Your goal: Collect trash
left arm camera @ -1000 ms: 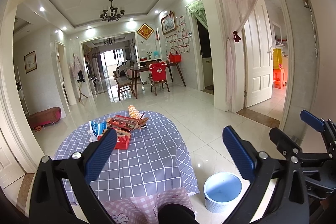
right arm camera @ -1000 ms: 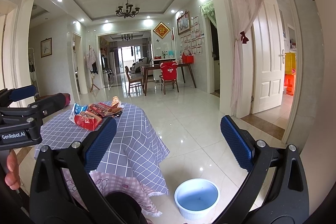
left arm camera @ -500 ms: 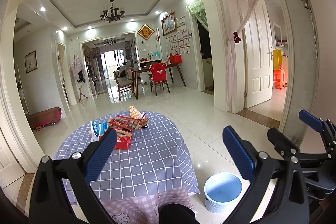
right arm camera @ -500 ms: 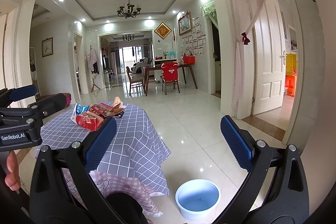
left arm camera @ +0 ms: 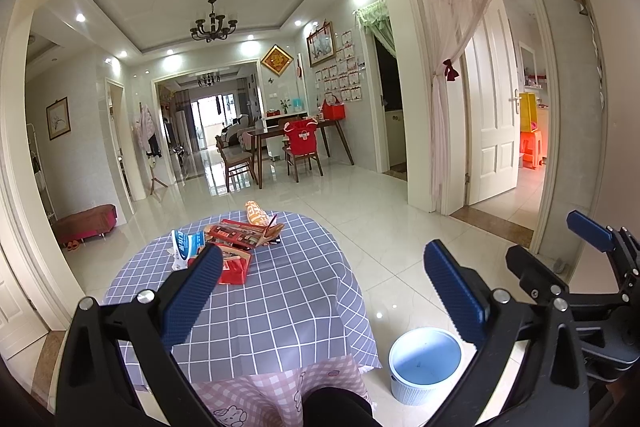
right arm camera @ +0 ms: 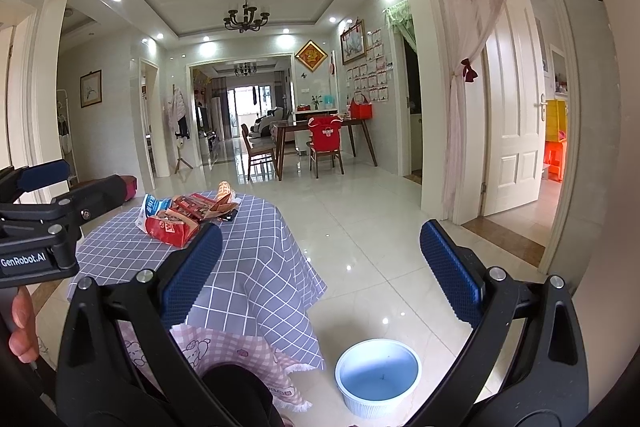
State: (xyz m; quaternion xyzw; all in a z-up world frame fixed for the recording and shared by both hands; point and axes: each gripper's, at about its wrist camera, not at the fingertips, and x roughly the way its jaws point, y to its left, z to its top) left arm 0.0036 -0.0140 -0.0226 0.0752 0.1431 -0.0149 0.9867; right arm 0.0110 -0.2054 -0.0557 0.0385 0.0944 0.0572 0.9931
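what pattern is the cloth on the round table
The tablecloth is grey-blue with a white grid check; the left wrist view shows it best.

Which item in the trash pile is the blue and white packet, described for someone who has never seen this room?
Start at the round table with the grey-blue checked cloth; the wrappers sit bunched at its far side. The blue and white packet is at the left end of that pile, beside the red bag. It is the only blue and white piece; its neighbours are red, brown or orange.
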